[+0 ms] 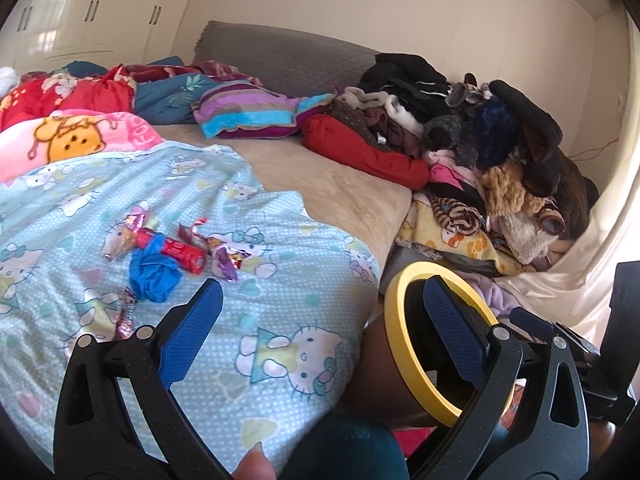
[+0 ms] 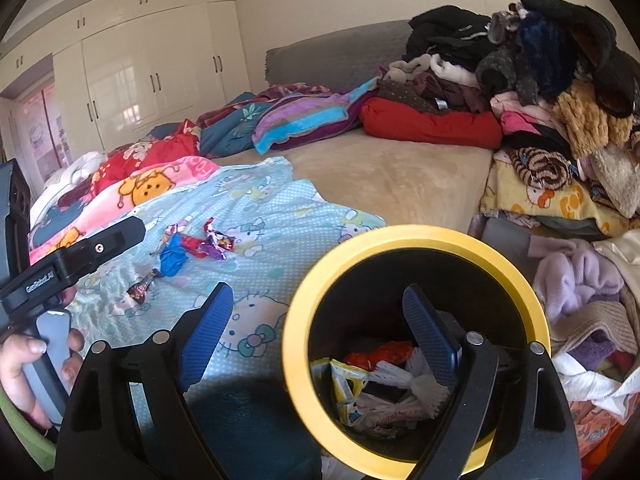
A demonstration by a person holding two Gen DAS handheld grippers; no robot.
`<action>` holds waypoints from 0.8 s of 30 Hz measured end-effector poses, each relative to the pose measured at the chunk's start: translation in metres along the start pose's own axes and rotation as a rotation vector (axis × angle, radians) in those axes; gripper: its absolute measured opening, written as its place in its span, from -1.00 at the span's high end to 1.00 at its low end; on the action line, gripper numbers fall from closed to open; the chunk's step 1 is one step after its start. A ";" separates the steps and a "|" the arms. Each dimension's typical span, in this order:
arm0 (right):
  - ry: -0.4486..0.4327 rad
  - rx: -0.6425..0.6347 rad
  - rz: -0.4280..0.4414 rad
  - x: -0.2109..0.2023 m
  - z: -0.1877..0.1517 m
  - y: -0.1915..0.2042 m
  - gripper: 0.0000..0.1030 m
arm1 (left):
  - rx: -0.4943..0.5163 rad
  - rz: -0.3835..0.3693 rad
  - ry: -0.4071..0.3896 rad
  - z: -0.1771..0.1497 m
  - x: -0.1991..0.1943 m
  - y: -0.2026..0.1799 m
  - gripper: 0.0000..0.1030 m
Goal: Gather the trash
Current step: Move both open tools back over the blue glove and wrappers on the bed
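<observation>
A pile of trash lies on the light-blue Hello Kitty sheet (image 1: 224,320): a crumpled blue glove (image 1: 154,270), a red tube wrapper (image 1: 176,250), shiny candy wrappers (image 1: 228,260) and one more wrapper (image 1: 126,314) nearer me. The pile also shows in the right wrist view (image 2: 192,248). A black bin with a yellow rim (image 2: 298,364) stands beside the bed and holds wrappers (image 2: 372,392). My left gripper (image 1: 320,306) is open and empty, just short of the trash. My right gripper (image 2: 318,312) is open and empty, one finger over the bin's mouth.
A tall heap of clothes (image 1: 500,152) fills the bed's right side. Folded blankets and pillows (image 1: 248,110) line the back by the grey headboard (image 1: 288,56). More clothes (image 2: 592,312) lie right of the bin. White wardrobes (image 2: 152,72) stand at the back left.
</observation>
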State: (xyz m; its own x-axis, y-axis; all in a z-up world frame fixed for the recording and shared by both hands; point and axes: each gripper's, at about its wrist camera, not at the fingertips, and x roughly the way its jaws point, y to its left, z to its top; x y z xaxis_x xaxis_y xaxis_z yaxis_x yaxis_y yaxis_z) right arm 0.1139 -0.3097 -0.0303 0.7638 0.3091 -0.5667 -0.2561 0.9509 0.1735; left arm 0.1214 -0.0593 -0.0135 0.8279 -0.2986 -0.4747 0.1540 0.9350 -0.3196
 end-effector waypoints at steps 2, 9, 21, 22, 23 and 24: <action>-0.006 -0.017 0.008 0.001 0.003 0.007 -0.64 | -0.006 0.010 -0.009 0.001 -0.002 0.005 -0.80; -0.024 -0.053 0.047 0.007 0.012 0.031 -0.66 | -0.035 0.054 -0.026 0.005 -0.004 0.029 -0.80; 0.036 -0.092 0.112 0.054 0.025 0.077 -0.66 | -0.126 0.150 -0.022 0.006 -0.010 0.093 -0.80; 0.039 -0.096 0.117 0.058 0.026 0.080 -0.66 | -0.131 0.160 -0.023 0.007 -0.010 0.098 -0.80; 0.045 -0.101 0.125 0.064 0.027 0.085 -0.66 | -0.138 0.164 -0.023 0.007 -0.011 0.103 -0.80; 0.049 -0.102 0.128 0.067 0.027 0.087 -0.66 | -0.146 0.165 -0.022 0.007 -0.011 0.108 -0.80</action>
State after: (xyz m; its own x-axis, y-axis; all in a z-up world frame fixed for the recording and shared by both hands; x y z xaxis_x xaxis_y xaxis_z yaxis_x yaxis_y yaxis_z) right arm 0.1589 -0.2061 -0.0318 0.6922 0.4241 -0.5839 -0.4100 0.8969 0.1654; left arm 0.1326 0.0460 -0.0367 0.8475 -0.1378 -0.5126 -0.0631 0.9327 -0.3550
